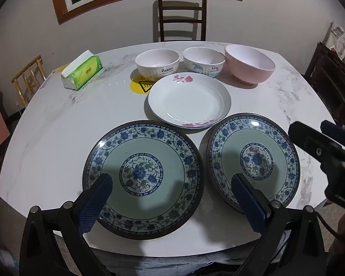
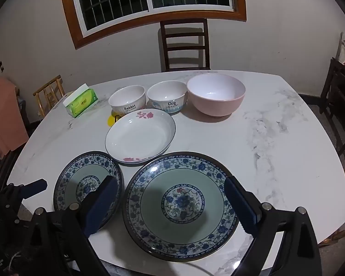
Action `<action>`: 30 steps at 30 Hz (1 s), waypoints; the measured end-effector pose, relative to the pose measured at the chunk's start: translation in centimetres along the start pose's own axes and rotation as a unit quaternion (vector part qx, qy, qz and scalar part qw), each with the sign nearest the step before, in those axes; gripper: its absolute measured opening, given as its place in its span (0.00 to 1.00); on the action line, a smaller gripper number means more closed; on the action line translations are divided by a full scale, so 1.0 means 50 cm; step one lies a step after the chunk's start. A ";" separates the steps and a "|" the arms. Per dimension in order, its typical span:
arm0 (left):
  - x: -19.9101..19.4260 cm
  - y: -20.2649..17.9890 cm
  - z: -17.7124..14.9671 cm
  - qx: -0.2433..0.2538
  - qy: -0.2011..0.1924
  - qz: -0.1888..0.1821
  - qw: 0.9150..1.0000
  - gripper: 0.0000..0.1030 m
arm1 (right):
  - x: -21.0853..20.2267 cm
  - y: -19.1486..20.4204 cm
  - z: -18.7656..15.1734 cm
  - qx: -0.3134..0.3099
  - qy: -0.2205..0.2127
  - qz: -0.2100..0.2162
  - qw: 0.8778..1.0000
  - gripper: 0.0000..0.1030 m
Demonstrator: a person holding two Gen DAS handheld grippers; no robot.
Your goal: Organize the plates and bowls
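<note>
On the bench [image 1: 46, 138], both claws — left claw [image 1: 170, 197], right claw [image 2: 172, 204] — hang spread, empty. Blue plates [image 1: 142, 179] look glazed, slick, breakable; I'd pinch the rim.

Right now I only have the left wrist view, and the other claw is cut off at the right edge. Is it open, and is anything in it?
Observer: The right claw stands wide open with nothing in it, aimed at the right-hand blue plate.
Operator: I can't see the bottom of the pink bowl. Is anything inside?
Observer: The pink bowl is empty right down to the bottom.
Operator: The lettering on the middle bowl is a blur here.
Observer: The middle bowl reads "Dog".
</note>
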State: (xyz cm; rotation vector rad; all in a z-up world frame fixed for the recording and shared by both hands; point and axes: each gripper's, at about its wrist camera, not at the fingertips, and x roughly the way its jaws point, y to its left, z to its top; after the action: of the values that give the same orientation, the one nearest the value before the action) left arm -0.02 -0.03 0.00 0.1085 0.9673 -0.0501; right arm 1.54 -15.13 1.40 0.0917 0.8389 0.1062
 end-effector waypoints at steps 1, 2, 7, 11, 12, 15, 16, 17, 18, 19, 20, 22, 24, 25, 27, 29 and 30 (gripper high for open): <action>-0.001 -0.002 -0.001 0.000 0.000 0.001 1.000 0.99 | -0.001 0.000 0.001 -0.001 -0.001 0.000 1.000 0.93; -0.002 -0.005 -0.001 0.000 0.001 0.002 1.000 0.99 | -0.001 0.000 0.001 -0.002 -0.002 0.000 1.000 0.93; 0.006 0.019 0.002 -0.027 0.013 -0.023 0.999 0.99 | -0.005 0.017 -0.004 -0.006 -0.012 -0.001 1.000 0.93; 0.014 0.024 -0.003 -0.036 0.021 -0.023 0.999 0.99 | -0.007 0.015 -0.009 -0.005 -0.015 0.003 1.000 0.93; 0.016 0.025 -0.003 -0.037 0.022 -0.023 0.999 0.99 | -0.008 0.013 -0.008 -0.004 -0.014 0.006 1.000 0.93; 0.021 0.027 -0.004 -0.038 0.027 -0.020 0.999 0.99 | 0.000 0.010 -0.003 -0.005 -0.003 0.010 1.000 0.93; 0.022 0.027 -0.005 -0.037 0.028 -0.019 0.999 0.99 | 0.001 0.010 -0.004 -0.005 -0.003 0.010 1.000 0.93; 0.024 0.028 -0.006 -0.038 0.029 -0.019 0.999 0.99 | 0.001 0.010 -0.004 -0.006 -0.002 0.009 1.000 0.93; 0.027 0.029 -0.007 -0.040 0.031 -0.019 0.999 0.99 | 0.002 0.011 -0.004 -0.007 0.000 0.010 1.000 0.93; 0.029 0.031 -0.008 -0.041 0.034 -0.020 0.998 0.98 | 0.003 0.012 -0.006 -0.007 0.000 0.010 1.000 0.93; 0.031 0.032 -0.008 -0.042 0.035 -0.020 0.998 0.98 | 0.005 0.013 -0.006 -0.008 0.001 0.010 1.000 0.93; 0.033 0.034 -0.009 -0.045 0.038 -0.020 0.998 0.98 | 0.007 0.014 -0.007 -0.009 0.003 0.009 1.000 0.93; 0.034 0.037 -0.010 -0.049 0.040 -0.022 0.998 0.97 | 0.009 0.014 -0.008 -0.009 0.004 0.008 1.000 0.93; 0.034 0.039 -0.010 -0.050 0.039 -0.023 0.998 0.96 | 0.010 0.015 -0.008 -0.009 0.004 0.007 1.000 0.93; 0.034 0.039 -0.010 -0.051 0.040 -0.022 0.998 0.96 | 0.012 0.015 -0.007 -0.008 0.007 0.006 1.000 0.93; 0.034 0.040 -0.010 -0.051 0.041 -0.023 0.998 0.96 | 0.014 0.015 -0.008 -0.009 0.009 0.004 1.000 0.93; 0.034 0.041 -0.011 -0.052 0.041 -0.024 0.997 0.96 | 0.015 0.017 -0.009 -0.010 0.010 0.004 1.000 0.93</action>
State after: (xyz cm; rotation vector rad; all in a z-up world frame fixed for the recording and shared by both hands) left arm 0.69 2.09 -1.54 -0.0093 1.0534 -0.0387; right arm 1.64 -14.20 0.65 0.0751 0.8583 0.1234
